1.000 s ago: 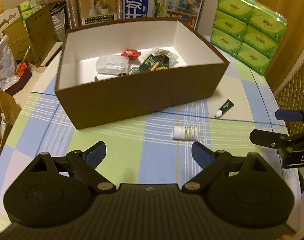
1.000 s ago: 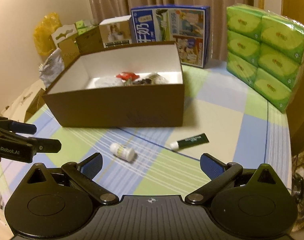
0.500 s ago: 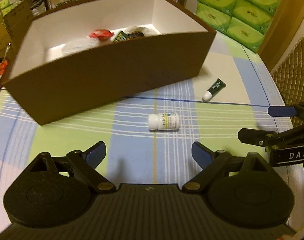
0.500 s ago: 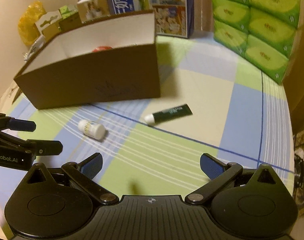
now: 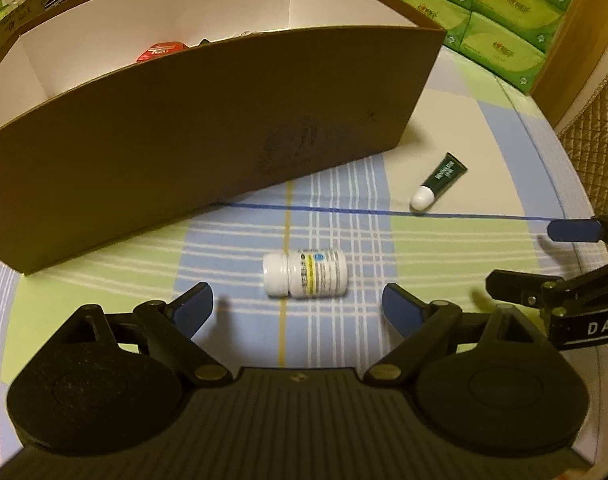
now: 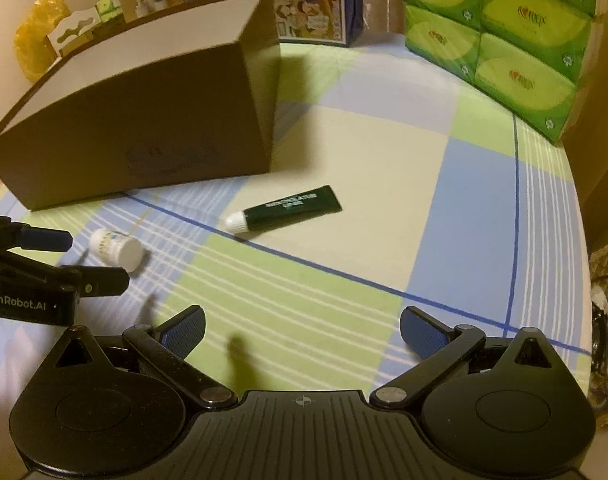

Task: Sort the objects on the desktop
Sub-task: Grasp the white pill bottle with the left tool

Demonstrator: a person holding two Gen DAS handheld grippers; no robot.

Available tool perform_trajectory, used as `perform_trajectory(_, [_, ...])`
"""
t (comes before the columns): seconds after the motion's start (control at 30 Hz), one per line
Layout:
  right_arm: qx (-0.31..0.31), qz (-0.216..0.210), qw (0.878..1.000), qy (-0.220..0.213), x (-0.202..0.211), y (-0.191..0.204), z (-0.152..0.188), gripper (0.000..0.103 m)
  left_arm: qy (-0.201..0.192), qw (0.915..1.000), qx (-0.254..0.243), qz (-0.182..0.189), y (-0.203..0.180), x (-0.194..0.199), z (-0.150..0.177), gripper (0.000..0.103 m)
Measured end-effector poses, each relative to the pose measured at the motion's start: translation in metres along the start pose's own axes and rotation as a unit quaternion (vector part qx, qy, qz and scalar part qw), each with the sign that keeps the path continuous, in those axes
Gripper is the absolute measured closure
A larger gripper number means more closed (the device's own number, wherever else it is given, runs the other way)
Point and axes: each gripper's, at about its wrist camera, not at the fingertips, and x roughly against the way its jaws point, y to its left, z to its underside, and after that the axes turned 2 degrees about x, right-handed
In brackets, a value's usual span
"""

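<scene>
So you've dropped both claws low vs a sec ago. Left claw [image 5: 298, 306] is spread wide w/ nothing in it, pill bottle [image 5: 305, 273] on the tabletop [image 5: 240, 240] just ahead. Right claw [image 6: 302, 330] is also apart, ointment tube [image 6: 284, 211] farther off. Brown box [image 5: 208, 120] is right behind, so grabs look next imo.

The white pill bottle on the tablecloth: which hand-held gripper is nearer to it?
Left. The left hand-held gripper hangs open just short of the white pill bottle; the right hand-held gripper is off to its side, facing the green tube.
</scene>
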Motion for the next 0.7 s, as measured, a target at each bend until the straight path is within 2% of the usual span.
perform_trajectory(0.23, [0.010,-0.011,1.000,-0.008,-0.009,-0.006,-0.005,0.002,-0.001,0.9998,-0.017,-0.006,-0.001,-0.019,-0.005,0.030])
perform_trajectory(0.33, [0.022,-0.023,0.999,-0.019,-0.012,-0.005,-0.009,0.002,-0.012,0.9993,-0.033,-0.011,-0.001,-0.019,-0.005,0.041])
perform_trajectory(0.4, [0.034,-0.034,0.998,-0.029,-0.015,-0.005,-0.013,0.002,-0.016,0.9994,-0.030,-0.012,0.003,-0.017,-0.005,0.055])
perform_trajectory(0.47, [0.050,-0.044,0.997,-0.037,-0.021,-0.005,-0.017,0.002,-0.018,0.9993,-0.029,-0.013,0.008,-0.016,-0.006,0.060])
perform_trajectory(0.7, [0.107,-0.064,0.991,-0.047,-0.047,-0.005,-0.033,0.002,-0.014,0.9993,-0.006,-0.035,0.033,-0.012,-0.006,0.060])
